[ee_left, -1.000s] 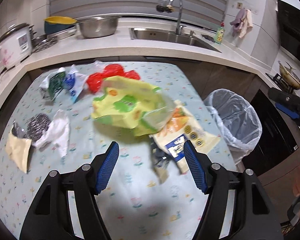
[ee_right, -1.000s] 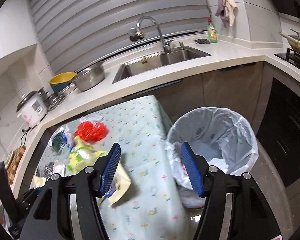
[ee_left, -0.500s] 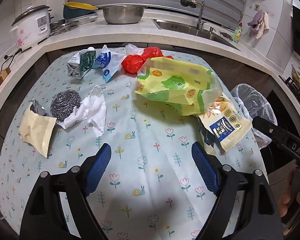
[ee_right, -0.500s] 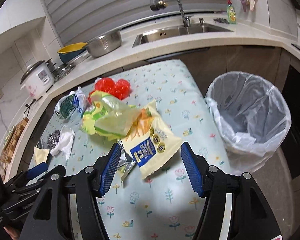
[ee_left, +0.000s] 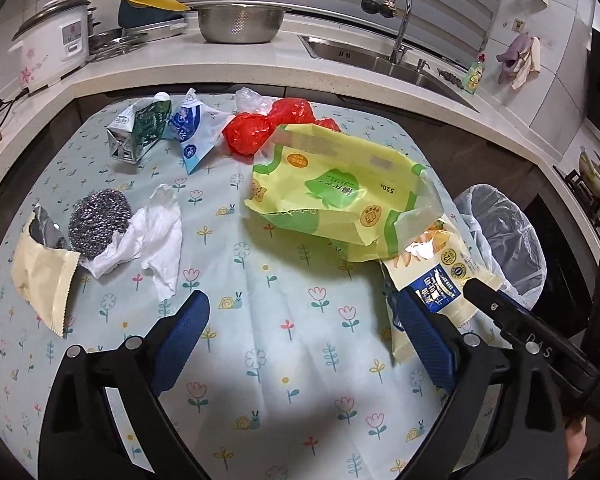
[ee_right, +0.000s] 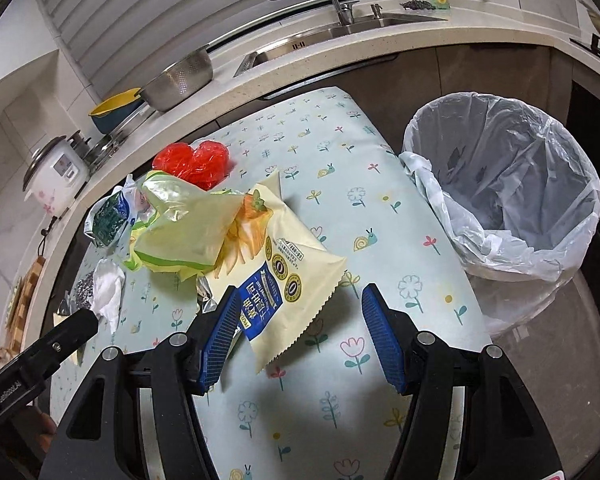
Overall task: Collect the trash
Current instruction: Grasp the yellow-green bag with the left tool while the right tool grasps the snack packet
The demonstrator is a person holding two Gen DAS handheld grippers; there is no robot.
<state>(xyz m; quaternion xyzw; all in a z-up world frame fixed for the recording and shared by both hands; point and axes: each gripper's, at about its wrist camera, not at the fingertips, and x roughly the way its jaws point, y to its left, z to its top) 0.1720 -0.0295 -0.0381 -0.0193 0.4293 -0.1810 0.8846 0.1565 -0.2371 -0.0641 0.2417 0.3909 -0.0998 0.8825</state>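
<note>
Trash lies scattered on a flowered tablecloth (ee_left: pixel 300 340). A yellow-green wrapper (ee_left: pixel 332 192) lies over a cream snack bag with a blue label (ee_right: pixel 288 276). Behind them are a red plastic bag (ee_left: pixel 260 128), a blue-white pouch (ee_left: pixel 194 132) and a green carton (ee_left: pixel 140 128). At the left lie a steel scourer (ee_left: pixel 98 216), white tissue (ee_left: pixel 156 236) and a beige foil pouch (ee_left: pixel 44 276). My left gripper (ee_left: pixel 300 336) is opening wide over bare cloth, nothing between its fingers. My right gripper (ee_right: pixel 300 324) stands open low over the snack bag's near corner, pads apart from it.
A bin lined with a clear bag (ee_right: pixel 508 184) stands off the table's right edge. The counter behind holds a rice cooker (ee_left: pixel 56 48), a steel colander (ee_left: pixel 240 24) and a sink with a tap (ee_left: pixel 400 20). A stove with a pan (ee_left: pixel 596 184) is at far right.
The left gripper's jaws spread wider and it backed away from the yellow-green wrapper. The right gripper swung from over the bin down to the snack bag on the table.
</note>
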